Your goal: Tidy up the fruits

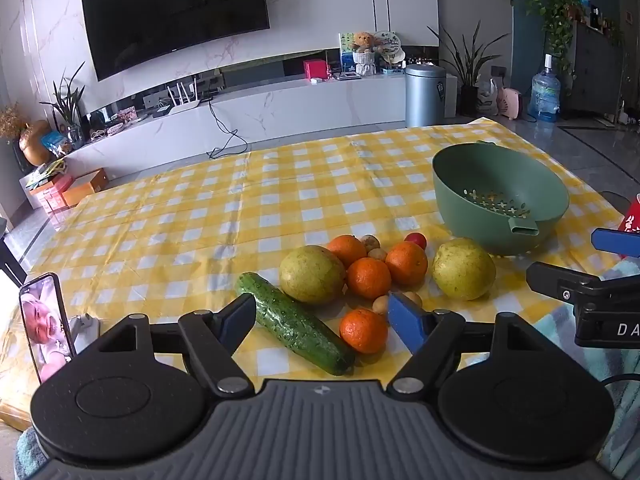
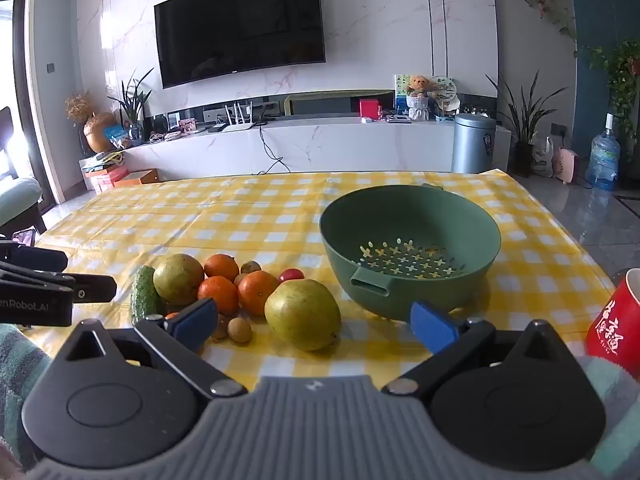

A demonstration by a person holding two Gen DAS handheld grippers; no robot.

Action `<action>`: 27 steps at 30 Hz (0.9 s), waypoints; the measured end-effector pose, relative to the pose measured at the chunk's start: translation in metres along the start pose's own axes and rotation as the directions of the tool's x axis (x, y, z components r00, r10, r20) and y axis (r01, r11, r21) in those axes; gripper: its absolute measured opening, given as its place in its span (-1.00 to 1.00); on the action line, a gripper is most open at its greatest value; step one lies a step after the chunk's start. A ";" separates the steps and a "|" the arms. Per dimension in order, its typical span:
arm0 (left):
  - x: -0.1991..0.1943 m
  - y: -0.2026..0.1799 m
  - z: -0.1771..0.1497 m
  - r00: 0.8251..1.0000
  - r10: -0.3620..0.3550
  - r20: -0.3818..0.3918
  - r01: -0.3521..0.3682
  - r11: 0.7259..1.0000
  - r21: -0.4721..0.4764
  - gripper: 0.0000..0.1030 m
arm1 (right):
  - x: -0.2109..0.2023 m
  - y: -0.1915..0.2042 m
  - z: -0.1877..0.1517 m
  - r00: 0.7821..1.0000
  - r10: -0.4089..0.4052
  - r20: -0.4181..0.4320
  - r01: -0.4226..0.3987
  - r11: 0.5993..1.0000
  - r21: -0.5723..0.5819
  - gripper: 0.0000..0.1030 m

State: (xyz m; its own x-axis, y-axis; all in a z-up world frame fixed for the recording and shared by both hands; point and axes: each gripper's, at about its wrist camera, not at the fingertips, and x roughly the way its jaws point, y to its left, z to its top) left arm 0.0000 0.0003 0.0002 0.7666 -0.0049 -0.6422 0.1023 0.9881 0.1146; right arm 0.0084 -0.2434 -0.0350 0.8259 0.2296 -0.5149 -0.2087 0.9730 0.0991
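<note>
Both grippers hang wide open and hold nothing — the left gripper (image 1: pixel 322 320) over the cucumber (image 1: pixel 296 324), the right gripper (image 2: pixel 314 324) before the near pear (image 2: pixel 303 314). The fruit sits clustered on the table (image 2: pixel 240 216) just left of the green colander (image 2: pixel 410 250), which looks empty — its floor shows only partly.
</note>
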 end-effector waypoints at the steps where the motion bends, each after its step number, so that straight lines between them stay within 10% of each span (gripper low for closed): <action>1: 0.000 0.000 0.000 1.000 0.001 0.000 -0.001 1.000 0.000 0.71 | 0.000 0.000 0.000 1.000 0.000 -0.002 0.000 1.000 0.001 0.92; 27: -0.001 0.001 0.000 1.000 0.002 -0.005 -0.002 1.000 0.002 0.71 | 0.003 -0.002 -0.001 1.000 0.005 -0.009 -0.005 1.000 0.009 0.92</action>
State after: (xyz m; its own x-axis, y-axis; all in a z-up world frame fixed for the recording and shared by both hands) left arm -0.0004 0.0015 0.0009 0.7635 -0.0022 -0.6458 0.1023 0.9878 0.1177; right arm 0.0103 -0.2444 -0.0373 0.8203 0.2341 -0.5219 -0.2082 0.9720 0.1089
